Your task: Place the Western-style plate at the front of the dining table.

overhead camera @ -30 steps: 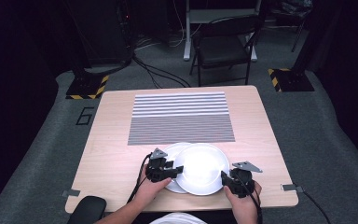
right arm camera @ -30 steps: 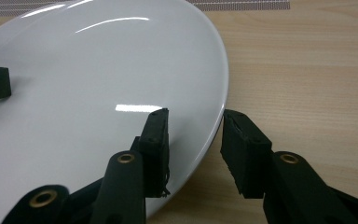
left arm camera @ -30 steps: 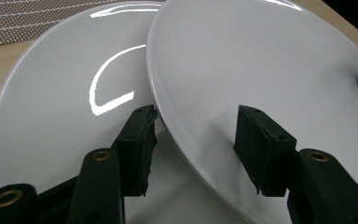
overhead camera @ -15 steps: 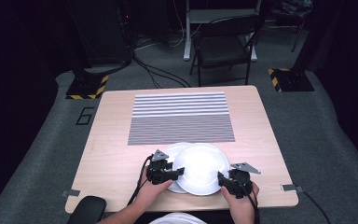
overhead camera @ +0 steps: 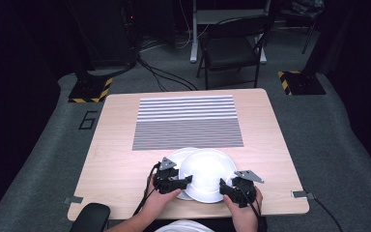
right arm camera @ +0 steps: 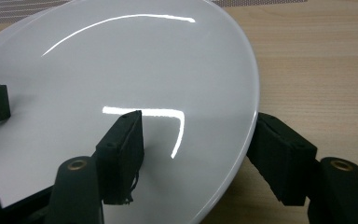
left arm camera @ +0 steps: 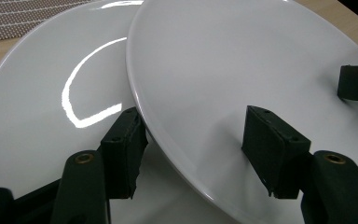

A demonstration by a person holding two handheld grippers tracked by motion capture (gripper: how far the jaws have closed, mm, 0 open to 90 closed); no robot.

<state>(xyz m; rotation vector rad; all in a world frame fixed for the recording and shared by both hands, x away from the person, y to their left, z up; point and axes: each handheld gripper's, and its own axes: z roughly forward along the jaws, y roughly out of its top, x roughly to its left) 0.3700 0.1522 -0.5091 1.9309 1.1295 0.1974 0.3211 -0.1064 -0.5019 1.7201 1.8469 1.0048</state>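
Plates: two white ones are seen near the front edge of the bench, just ahead of the striped mat. Upper plate is laid overlapping the lower plate, offset toward the right; the lower plate's left part is left exposed.

Left tongs are placed at the left rim of the upper plate. In the left gripper view the rim of the upper plate is straddled by the jaws, one above the lower plate, one over the upper plate's face; the jaws have just been opening, gaps are visible, no pinch.

Right tongs are placed at the front right rim of the upper plate. In the right gripper view the plate edge is straddled, one jaw over the face, one outside over bare wood. These jaws have just been opening too; spread, rim between them, not pressed.

Both tools are held by hands coming in from the front edge.
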